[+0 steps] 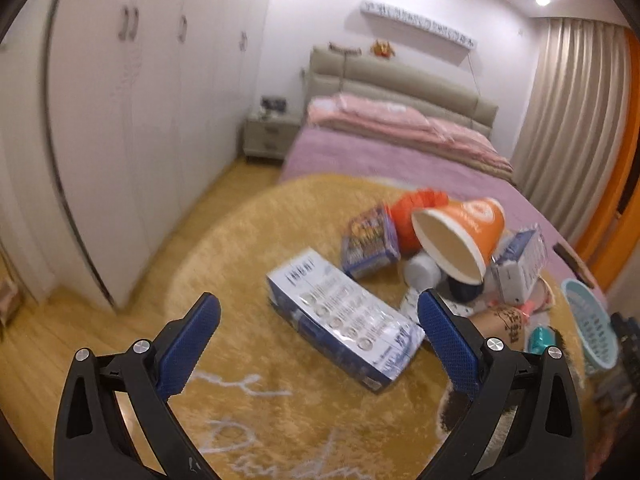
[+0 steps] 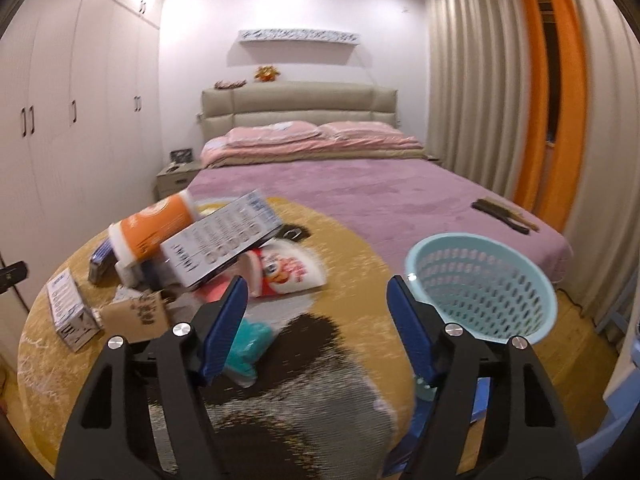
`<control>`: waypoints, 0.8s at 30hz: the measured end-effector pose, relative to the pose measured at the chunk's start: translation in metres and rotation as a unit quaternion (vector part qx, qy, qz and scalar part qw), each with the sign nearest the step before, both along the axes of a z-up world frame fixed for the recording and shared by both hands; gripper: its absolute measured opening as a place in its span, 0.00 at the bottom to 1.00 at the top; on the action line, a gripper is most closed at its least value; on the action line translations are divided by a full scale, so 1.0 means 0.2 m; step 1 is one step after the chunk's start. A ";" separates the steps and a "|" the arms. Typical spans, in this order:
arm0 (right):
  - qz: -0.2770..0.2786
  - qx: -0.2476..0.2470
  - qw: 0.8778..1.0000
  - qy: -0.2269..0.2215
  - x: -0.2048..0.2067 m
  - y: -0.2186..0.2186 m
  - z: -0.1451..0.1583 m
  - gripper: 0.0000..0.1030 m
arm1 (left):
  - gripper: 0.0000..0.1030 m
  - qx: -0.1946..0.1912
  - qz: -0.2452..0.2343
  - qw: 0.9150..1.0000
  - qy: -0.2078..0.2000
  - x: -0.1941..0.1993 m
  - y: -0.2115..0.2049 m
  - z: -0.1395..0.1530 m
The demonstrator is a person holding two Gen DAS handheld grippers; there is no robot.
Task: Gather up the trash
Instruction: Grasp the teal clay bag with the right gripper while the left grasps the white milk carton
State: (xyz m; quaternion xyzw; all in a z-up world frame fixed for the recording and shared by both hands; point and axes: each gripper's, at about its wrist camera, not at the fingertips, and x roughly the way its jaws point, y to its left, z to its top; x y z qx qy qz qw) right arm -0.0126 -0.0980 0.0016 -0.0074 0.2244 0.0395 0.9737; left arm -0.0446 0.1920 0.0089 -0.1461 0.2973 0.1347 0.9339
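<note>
Trash lies piled on a round yellow rug. In the left wrist view a long blue-and-white box lies nearest, with an orange paper cup on its side, a blue packet and a small white box behind. My left gripper is open and empty above the rug, just before the long box. In the right wrist view my right gripper is open and empty, over the rug between a teal wrapper and a light blue perforated basket. The orange cup, a tilted blue-and-white box and a red-and-white bag lie ahead on the left.
A bed with a purple cover stands behind the rug. White wardrobes line the left wall, a nightstand beside the bed. Curtains hang at right. A brown cardboard piece and small box lie at the rug's left.
</note>
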 end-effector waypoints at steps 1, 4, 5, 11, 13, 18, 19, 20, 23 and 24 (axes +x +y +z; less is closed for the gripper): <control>0.005 -0.001 1.000 0.006 0.01 0.02 -0.01 0.66 | 0.93 -0.010 -0.004 1.000 0.007 0.02 -0.01 -0.02; 0.021 -0.009 0.999 0.032 0.04 0.07 -0.07 0.66 | 0.93 -0.035 -0.003 0.999 0.035 0.13 -0.03 -0.08; 0.021 -0.008 0.999 0.043 0.06 0.07 -0.09 0.66 | 0.93 -0.041 -0.002 0.998 0.044 0.18 -0.03 -0.10; 0.034 0.016 0.995 0.088 0.13 0.08 -0.17 0.66 | 0.93 -0.031 0.024 0.996 0.085 0.32 -0.09 -0.18; 0.038 0.021 0.994 0.105 0.16 0.09 -0.20 0.66 | 0.93 -0.016 0.031 0.995 0.098 0.35 -0.09 -0.20; 0.063 0.045 0.984 0.159 0.24 0.13 -0.28 0.68 | 0.93 -0.009 0.038 0.992 0.121 0.37 -0.10 -0.27; 0.067 0.049 0.983 0.166 0.26 0.14 -0.29 0.71 | 0.93 -0.010 0.039 0.992 0.121 0.37 -0.09 -0.28; 0.072 0.054 0.980 0.175 0.27 0.15 -0.30 0.73 | 0.93 -0.010 0.042 0.992 0.121 0.37 -0.09 -0.28; 0.073 0.058 0.977 0.191 0.31 0.18 -0.32 0.73 | 0.92 -0.004 0.043 0.991 0.124 0.38 -0.08 -0.28; 0.070 0.057 0.976 0.198 0.33 0.19 -0.32 0.73 | 0.91 -0.003 0.042 0.991 0.124 0.38 -0.09 -0.27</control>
